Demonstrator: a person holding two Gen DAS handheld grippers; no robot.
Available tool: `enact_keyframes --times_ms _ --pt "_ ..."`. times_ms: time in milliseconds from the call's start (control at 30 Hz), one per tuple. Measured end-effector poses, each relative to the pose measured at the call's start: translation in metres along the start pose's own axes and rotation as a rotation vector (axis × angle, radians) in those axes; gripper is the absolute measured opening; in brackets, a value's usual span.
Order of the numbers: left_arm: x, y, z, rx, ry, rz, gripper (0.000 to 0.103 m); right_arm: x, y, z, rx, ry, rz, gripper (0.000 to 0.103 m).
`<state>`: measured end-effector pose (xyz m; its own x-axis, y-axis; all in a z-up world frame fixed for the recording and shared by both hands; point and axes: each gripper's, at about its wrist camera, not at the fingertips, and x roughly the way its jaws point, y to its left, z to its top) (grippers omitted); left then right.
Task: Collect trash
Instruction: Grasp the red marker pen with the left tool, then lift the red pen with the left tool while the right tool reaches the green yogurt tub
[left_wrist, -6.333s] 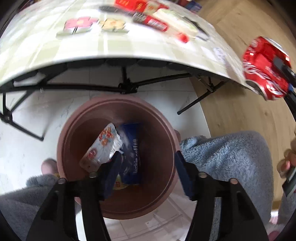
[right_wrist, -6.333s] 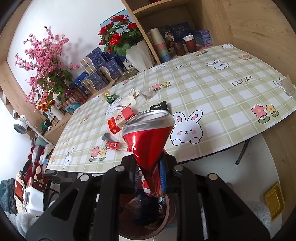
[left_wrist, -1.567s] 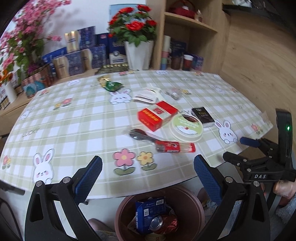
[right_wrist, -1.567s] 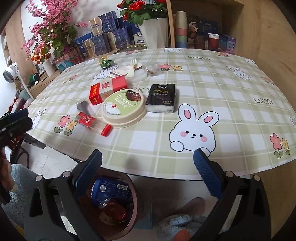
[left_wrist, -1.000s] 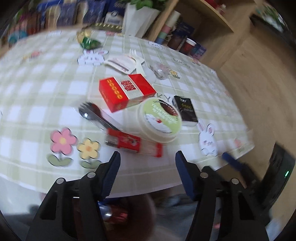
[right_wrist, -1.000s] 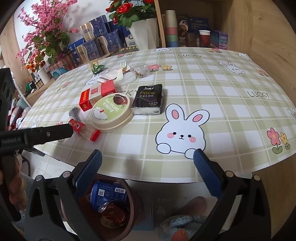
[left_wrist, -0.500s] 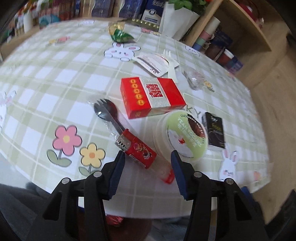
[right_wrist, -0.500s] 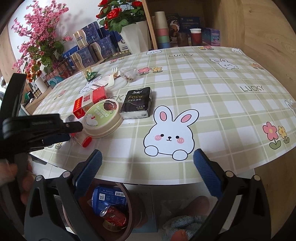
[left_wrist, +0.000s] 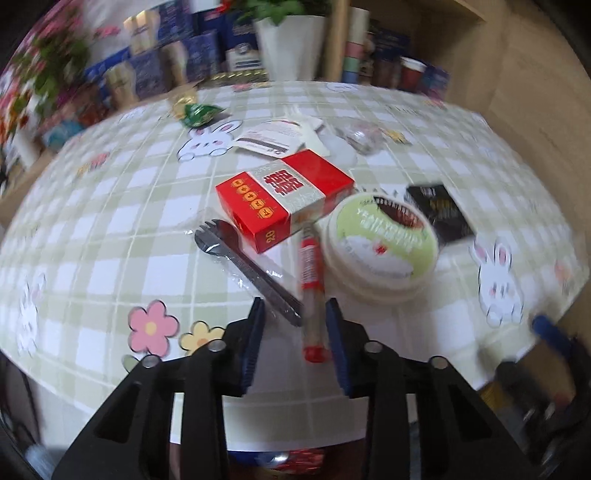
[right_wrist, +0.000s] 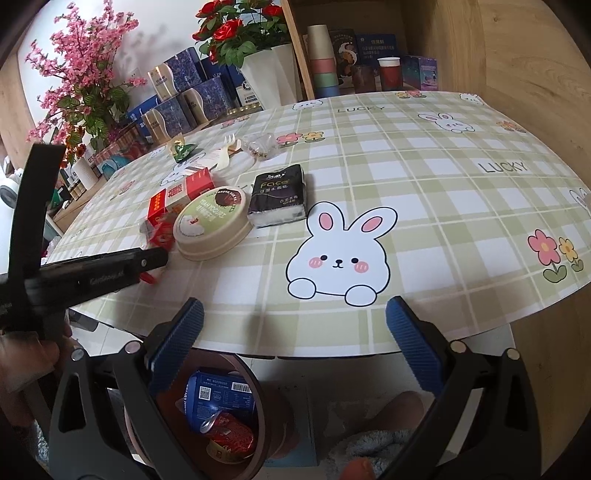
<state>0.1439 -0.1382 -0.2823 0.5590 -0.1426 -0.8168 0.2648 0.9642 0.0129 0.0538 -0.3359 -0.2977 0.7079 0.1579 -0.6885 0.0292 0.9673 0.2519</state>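
Left tool (left_wrist: 293, 314) is partly open, straddling the near end of the red tube (left_wrist: 310, 280) on the tabletop (left_wrist: 110, 221); tube's long axis runs straight away between the fingers. Right tool (right_wrist: 293, 339) gapes empty, well off over the bin (right_wrist: 258, 406).

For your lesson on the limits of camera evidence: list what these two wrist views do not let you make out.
- Left wrist view: motion blur smears the shelf boxes; their print is unreadable.
- Left wrist view: whether the left tool touches the red tube between its fingers.
- Right wrist view: the left tool's arm hides that tube's near end.
- Right wrist view: the right tool's left finger and the bin rim hide part of the bin's contents.
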Motion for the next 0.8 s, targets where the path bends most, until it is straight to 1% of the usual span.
enact_keyframes --times_ms 33,67,167,200,233,300,400,433,700,800 --pt "-0.001 0.000 -0.002 0.021 -0.005 -0.001 0.031 0.001 -0.001 -0.001 0.005 0.001 0.003 0.097" --pt "-0.001 0.002 -0.003 0.022 -0.008 -0.009 0.030 0.001 -0.001 -0.001 0.010 0.001 0.006 0.097" --pt "-0.003 0.009 -0.005 0.011 -0.012 -0.030 0.022 0.002 -0.001 -0.001 0.019 -0.008 0.016 0.097" --pt "-0.004 0.012 -0.006 0.009 -0.014 -0.033 0.015 0.002 -0.001 -0.001 0.019 -0.010 0.018 0.097" --pt "-0.004 0.015 -0.006 0.001 -0.014 -0.038 0.013 0.003 -0.001 -0.001 0.017 -0.012 0.022 0.097" --pt "-0.006 0.028 -0.008 -0.064 -0.013 -0.093 0.010 0.002 0.000 -0.001 0.012 -0.017 0.024 0.097" --pt "-0.014 0.045 -0.015 -0.158 -0.029 -0.145 0.010 0.002 0.000 -0.002 0.009 -0.019 0.029 0.097" --pt "-0.018 0.049 -0.017 -0.169 -0.039 -0.147 0.010 0.002 -0.001 -0.002 0.011 -0.019 0.032 0.097" --pt "-0.056 0.075 -0.019 -0.226 -0.142 -0.143 0.010 0.004 0.000 0.000 0.020 -0.023 0.046 0.098" --pt "-0.066 0.084 -0.018 -0.231 -0.171 -0.140 0.010 0.006 0.003 0.002 0.014 -0.007 0.058 0.098"
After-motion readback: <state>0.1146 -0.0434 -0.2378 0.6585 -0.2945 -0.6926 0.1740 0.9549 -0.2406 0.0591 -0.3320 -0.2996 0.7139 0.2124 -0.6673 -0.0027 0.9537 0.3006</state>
